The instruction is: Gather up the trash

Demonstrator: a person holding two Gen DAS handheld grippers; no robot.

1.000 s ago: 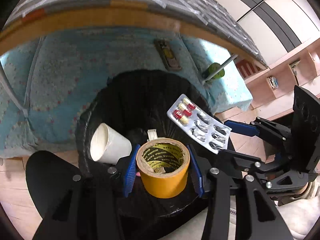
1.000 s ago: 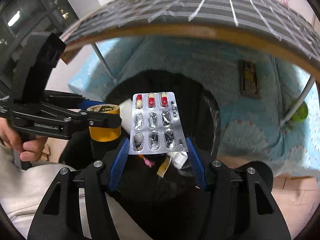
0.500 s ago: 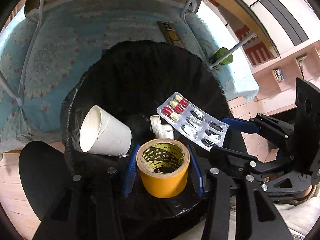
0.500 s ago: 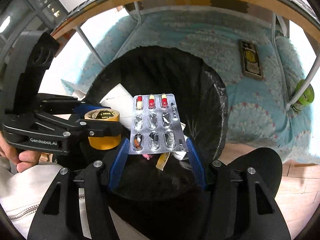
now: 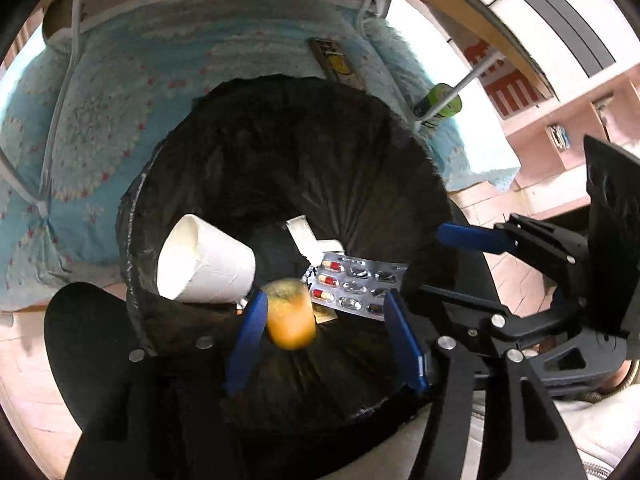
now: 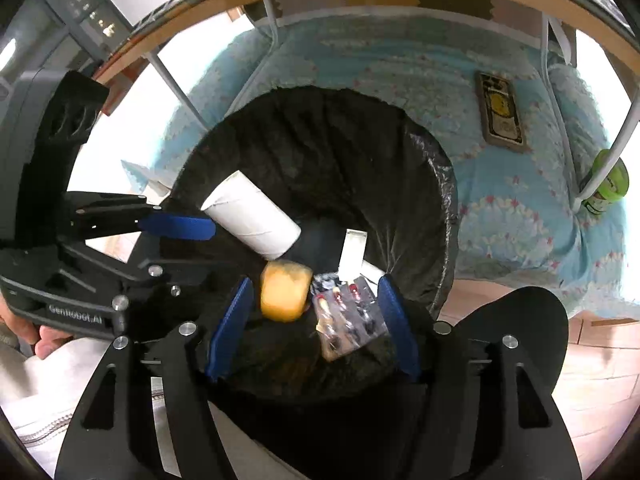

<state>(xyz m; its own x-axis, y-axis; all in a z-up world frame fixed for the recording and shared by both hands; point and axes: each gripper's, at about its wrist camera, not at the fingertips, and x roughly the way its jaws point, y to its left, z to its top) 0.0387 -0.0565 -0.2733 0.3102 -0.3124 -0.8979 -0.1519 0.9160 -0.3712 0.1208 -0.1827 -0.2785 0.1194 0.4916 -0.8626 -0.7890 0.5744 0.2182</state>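
A bin lined with a black bag (image 5: 280,152) stands below both grippers; it also shows in the right wrist view (image 6: 436,184). My left gripper (image 5: 322,304) is open above it. The yellow tape roll (image 5: 290,316) is blurred and falling into the bin, also seen in the right wrist view (image 6: 285,291). My right gripper (image 6: 314,292) is open. The pill blister pack (image 6: 347,320) is falling below it, and shows in the left wrist view (image 5: 358,285). A white paper cup (image 5: 204,266) and white scraps (image 5: 308,234) lie inside.
The bin sits on a blue patterned mat (image 5: 100,120) under a table with white metal legs (image 6: 608,148). A green can (image 6: 608,186) stands by one leg. A flat dark pack (image 6: 500,114) lies on the mat. Wooden floor (image 6: 560,360) is at the right.
Both grippers opened over the bin. The tape roll dropped out of the left one and the blister pack out of the right one; both are falling into the bag.
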